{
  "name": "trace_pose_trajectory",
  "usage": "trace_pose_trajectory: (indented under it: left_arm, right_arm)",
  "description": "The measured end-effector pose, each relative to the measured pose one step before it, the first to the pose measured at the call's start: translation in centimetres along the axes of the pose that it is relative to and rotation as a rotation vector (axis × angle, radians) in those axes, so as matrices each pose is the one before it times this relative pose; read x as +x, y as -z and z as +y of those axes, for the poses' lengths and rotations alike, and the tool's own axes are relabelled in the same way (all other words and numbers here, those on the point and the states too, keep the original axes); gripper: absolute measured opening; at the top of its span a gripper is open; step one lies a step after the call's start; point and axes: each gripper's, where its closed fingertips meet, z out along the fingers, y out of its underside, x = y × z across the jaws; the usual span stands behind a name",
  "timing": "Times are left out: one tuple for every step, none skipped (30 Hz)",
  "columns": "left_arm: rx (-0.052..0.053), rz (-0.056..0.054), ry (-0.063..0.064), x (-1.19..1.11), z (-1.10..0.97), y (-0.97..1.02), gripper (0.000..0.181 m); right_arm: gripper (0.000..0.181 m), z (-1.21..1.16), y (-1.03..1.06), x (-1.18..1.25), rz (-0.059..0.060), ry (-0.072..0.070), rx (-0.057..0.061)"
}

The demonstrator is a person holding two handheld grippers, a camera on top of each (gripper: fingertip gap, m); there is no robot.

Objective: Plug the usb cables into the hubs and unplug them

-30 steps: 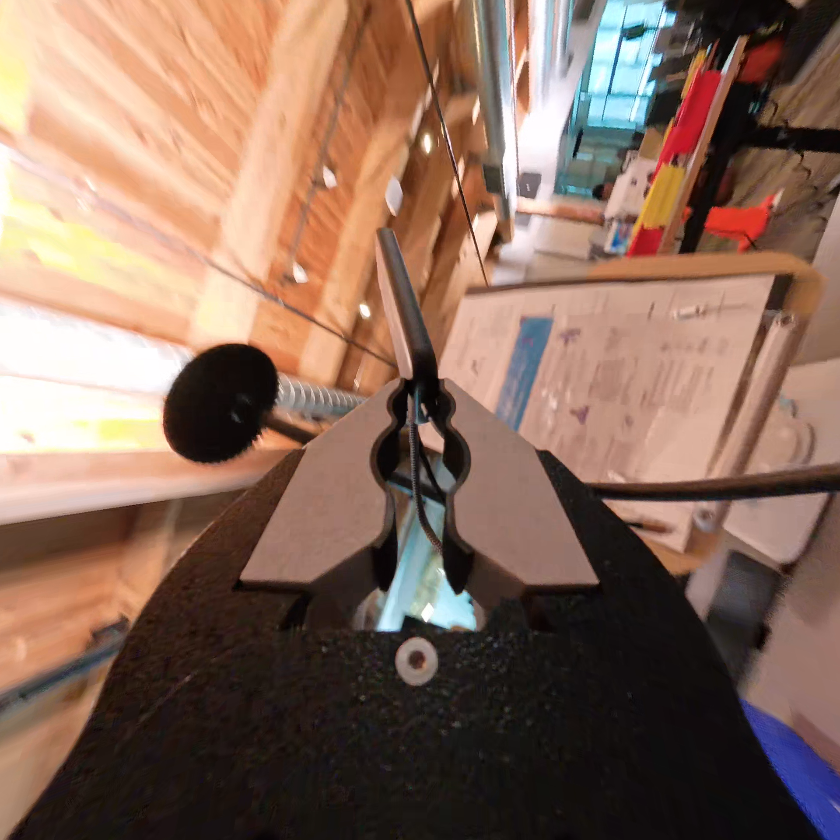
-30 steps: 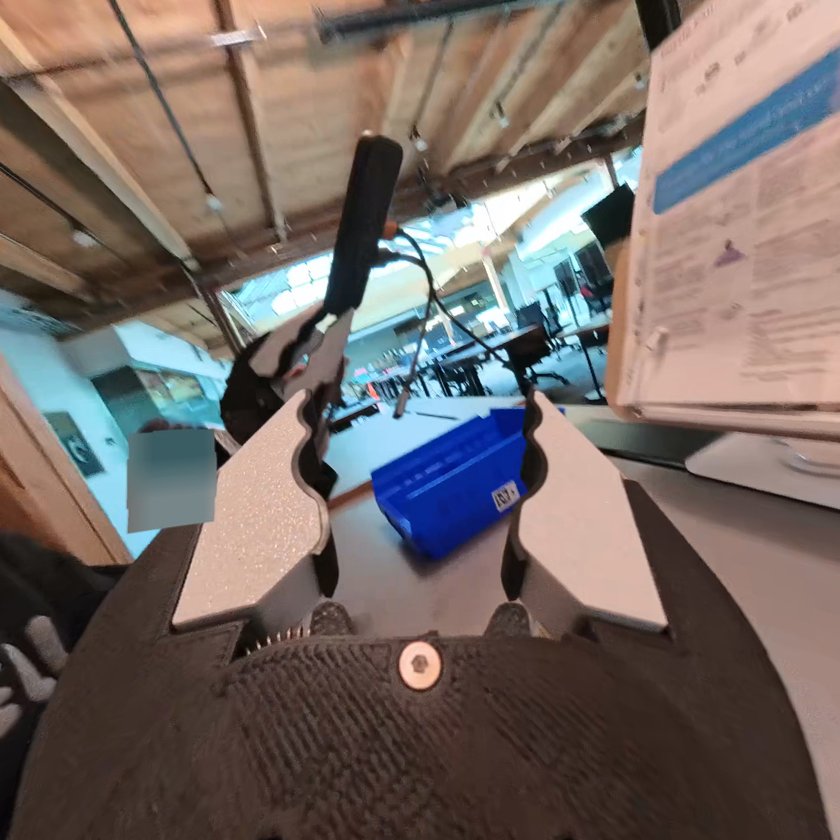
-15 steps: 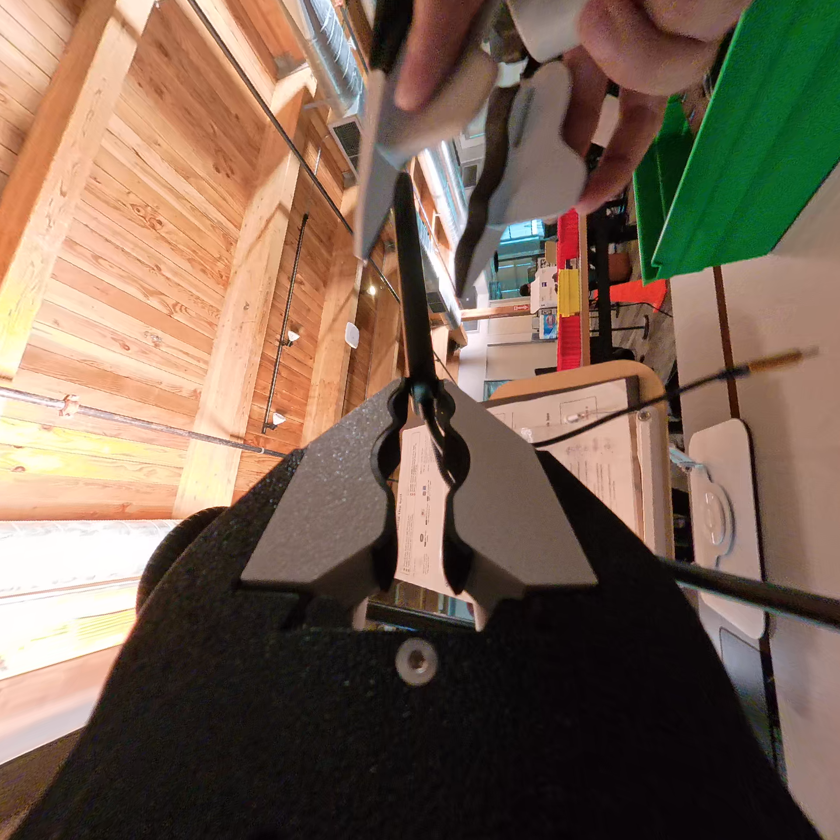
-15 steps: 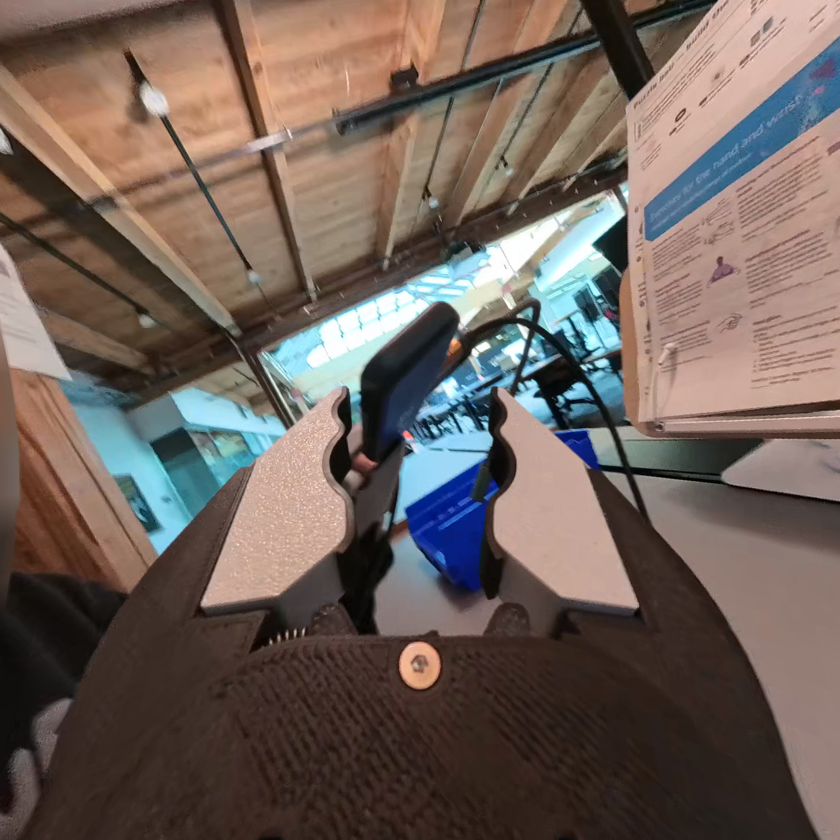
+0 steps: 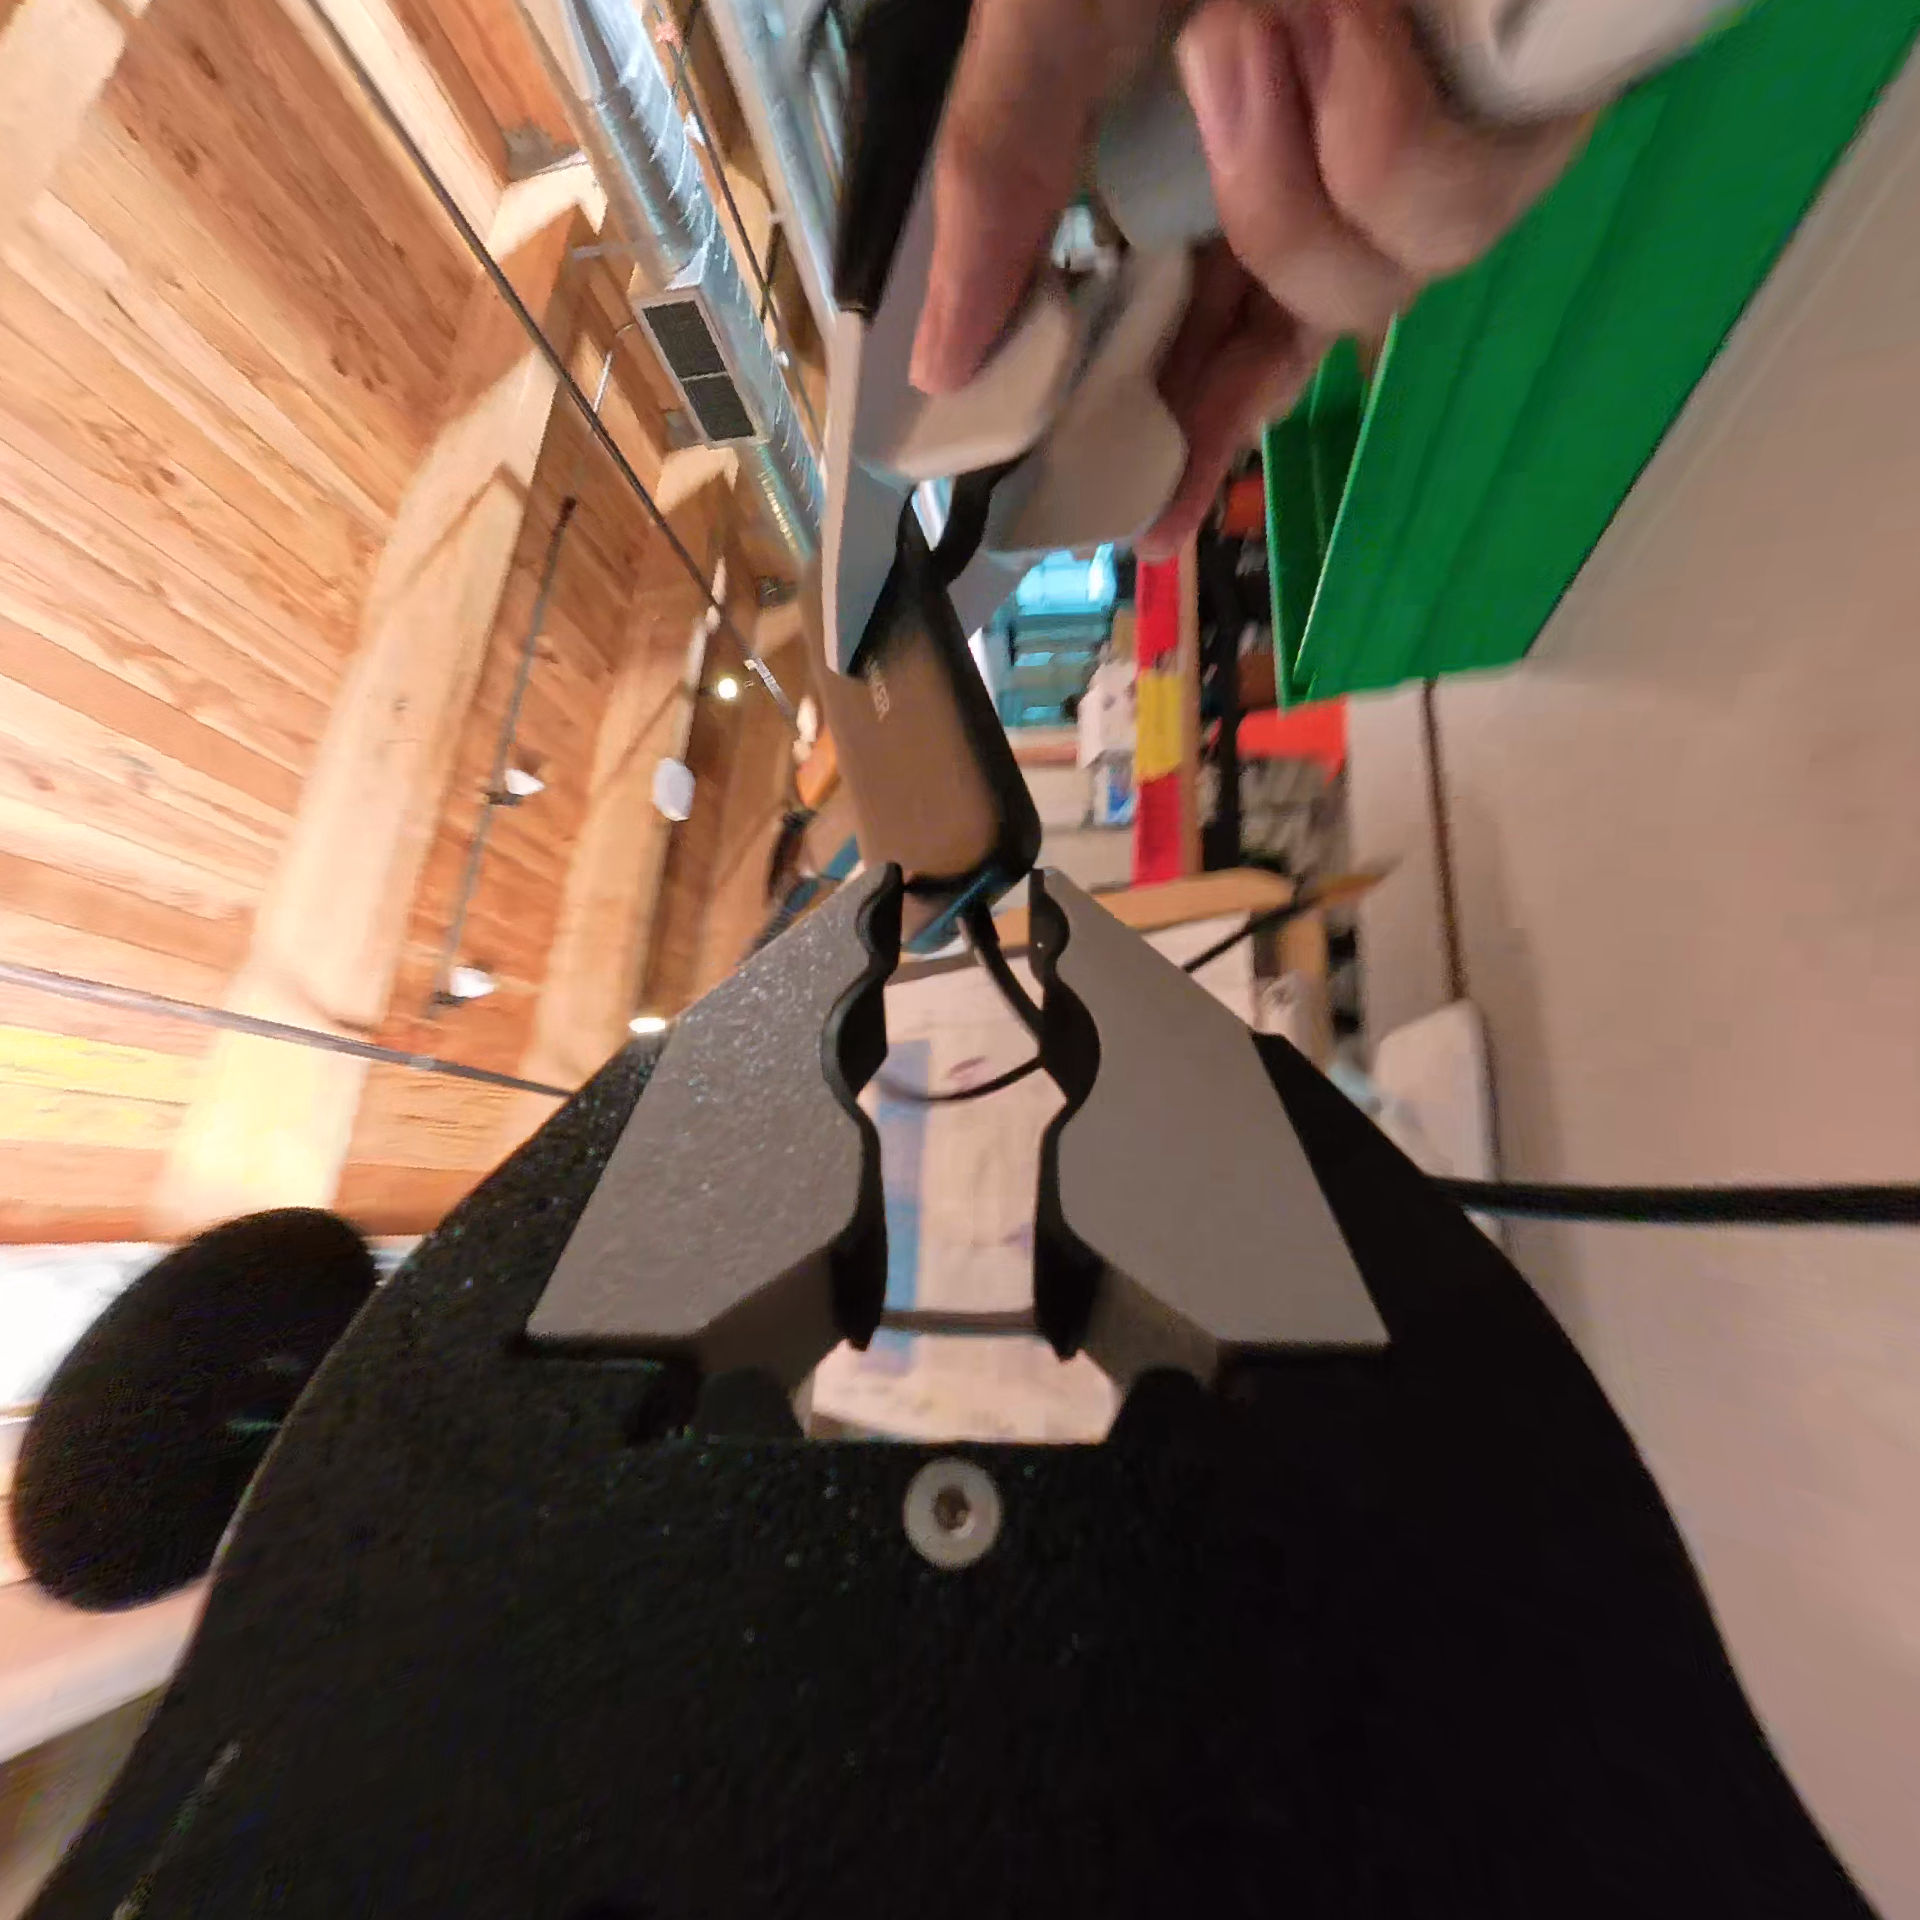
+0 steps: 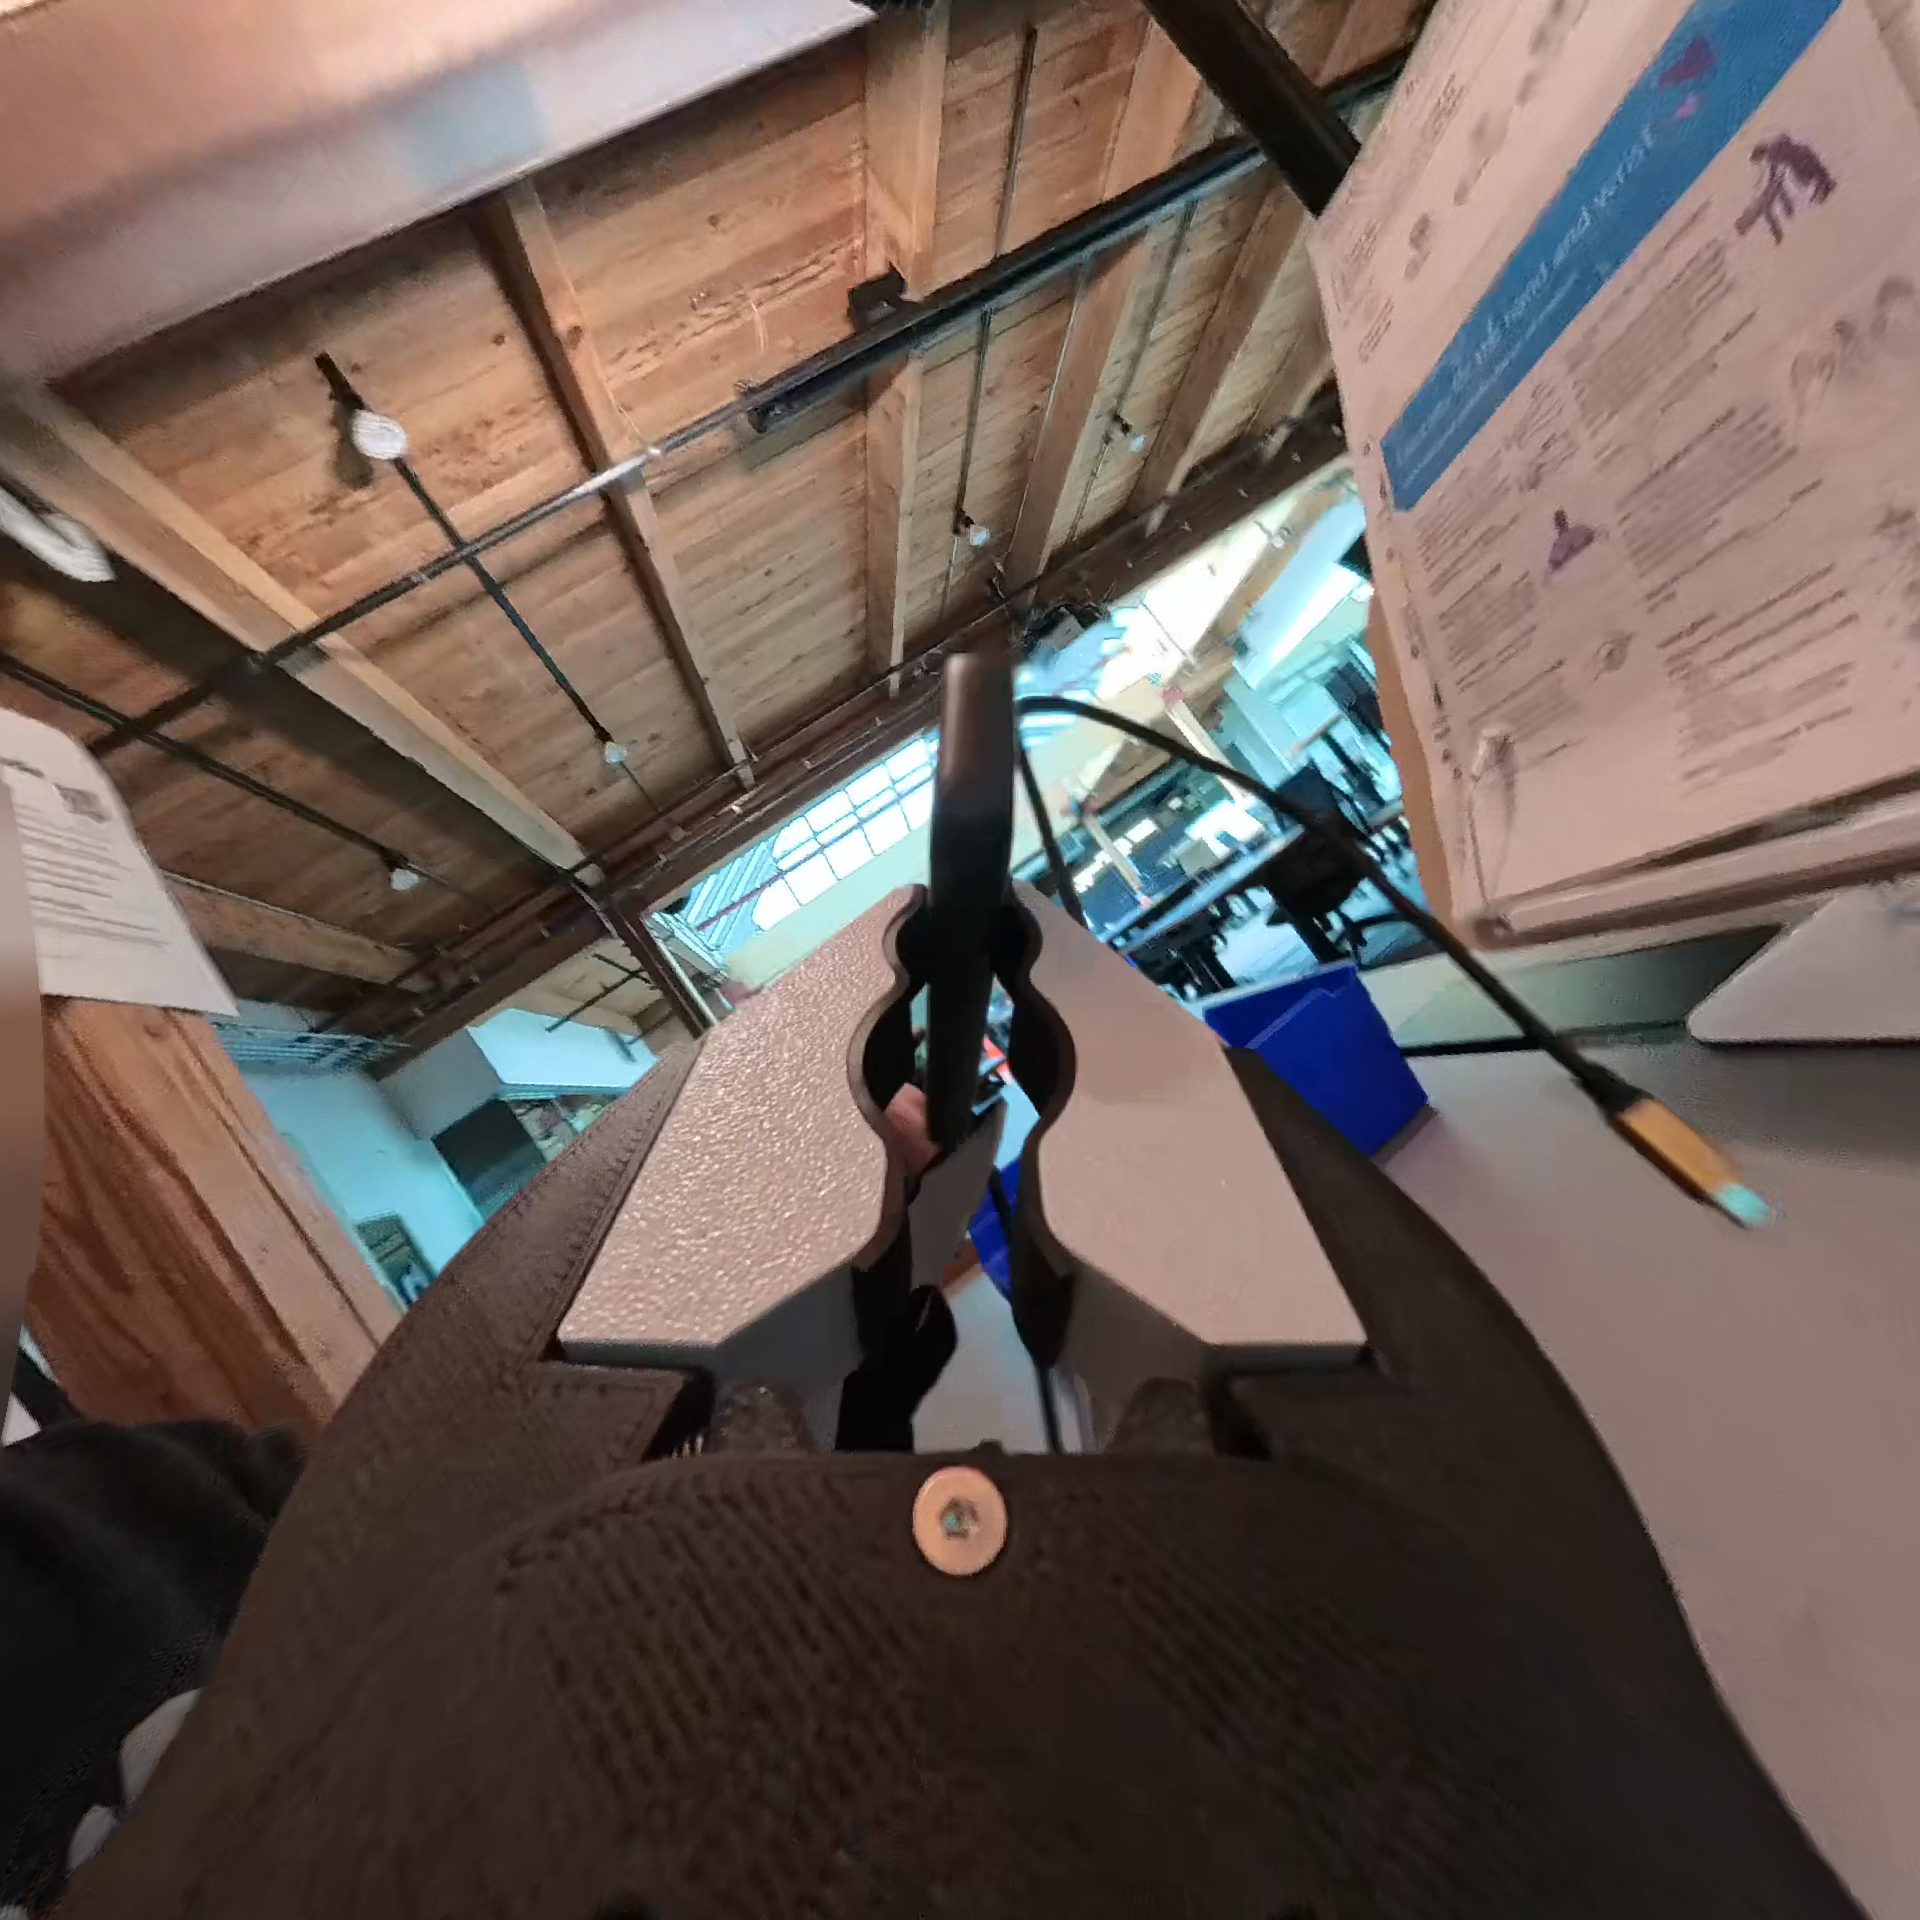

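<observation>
One hub [image 6: 966,894] clamped in right gripper [image 6: 961,925]

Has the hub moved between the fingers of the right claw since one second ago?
Yes. The hub came from left of the blue bin to between the right claw fingers, which pinch it.

Both wrist cameras tilted up towards timber ceiling, close behind jaws, sharing the hub [image 5: 914,769].

Grey scalloped tongs [image 5: 962,894], black textured mounts
</observation>
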Motion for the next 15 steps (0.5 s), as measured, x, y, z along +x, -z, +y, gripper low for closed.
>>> trace_pose_trajectory:
  left_arm:
    - [0.0322, 0.0065, 0.1218, -0.362, -0.308, 0.031, 0.023]
    - [0.0119, 0.0104, 0.1487, -0.618, -0.049, -0.026, 0.028]
    - [0.0066, 0.0181, 0.1773, -0.747, -0.035, -0.036, 0.033]
    - [0.0166, 0.0558, 0.1934, -0.330, -0.319, 0.040, 0.035]
    - [0.0208, 0.0851, 0.1991, 0.134, -0.504, 0.100, 0.037]
    - [0.0083, 0.0769, 0.1977, 0.185, -0.384, 0.058, 0.039]
    - [-0.0001, 0.0813, 0.1666, 0.452, -0.246, 0.046, 0.041]
    - [-0.0005, 0.0593, 0.1258, 0.343, -0.050, 0.008, 0.045]
    - [-0.0053, 0.0305, 0.0925, 0.074, 0.204, -0.048, 0.046]
    - [0.0003, 0.0357, 0.0576, 0.218, 0.229, -0.101, 0.053]
    - [0.0017, 0.0295, 0.0334, 0.141, 0.321, -0.124, 0.054]
    - [-0.0113, 0.0078, 0.0154, -0.135, 0.484, -0.090, 0.039]
    - [-0.0147, 0.0253, -0.0037, 0.173, 0.418, -0.073, 0.026]
    - [-0.0264, 0.0409, -0.0111, 0.502, 0.481, -0.107, 0.021]
    - [-0.0314, 0.0045, -0.0094, -0.073, 0.524, -0.043, 0.020]
  right_arm:
    - [0.011, -0.491, 0.124, -0.450, -0.0235, 0.0122, 0.0204]
    - [0.011, -0.560, 0.180, -0.266, -0.0030, 0.0340, 0.0229]
    - [0.010, -0.368, 0.160, -0.229, 0.0000, 0.0451, 0.0055]
    - [0.011, -0.213, 0.106, -0.300, -0.0096, 0.0353, -0.0058]
    - [0.011, -0.326, 0.109, -0.263, -0.0064, 0.0343, 0.0090]
    - [0.011, -0.222, 0.061, -0.270, -0.0088, 0.0409, 0.0099]
    - [0.010, 0.071, -0.027, -0.403, -0.0226, 0.0289, -0.0050]
    - [0.010, 0.109, -0.107, -0.449, -0.0258, 0.0107, -0.0035]
    - [0.010, 0.180, -0.149, -0.587, -0.0330, 0.0121, -0.0014]
    - [0.010, 0.387, -0.227, -0.722, -0.0431, 0.0127, -0.0130]
    - [0.011, 0.449, -0.296, -0.652, -0.0366, 0.0094, -0.0175]
    - [0.010, 0.528, -0.330, -0.459, -0.0216, 0.0112, -0.0212]
    - [0.011, 0.568, -0.315, -0.208, -0.0062, 0.0113, -0.0263]
    - [0.010, 0.270, -0.134, 0.135, 0.0144, 0.0193, -0.0099]
    - [0.010, 0.158, 0.036, 0.023, 0.0007, 0.0052, -0.0087]
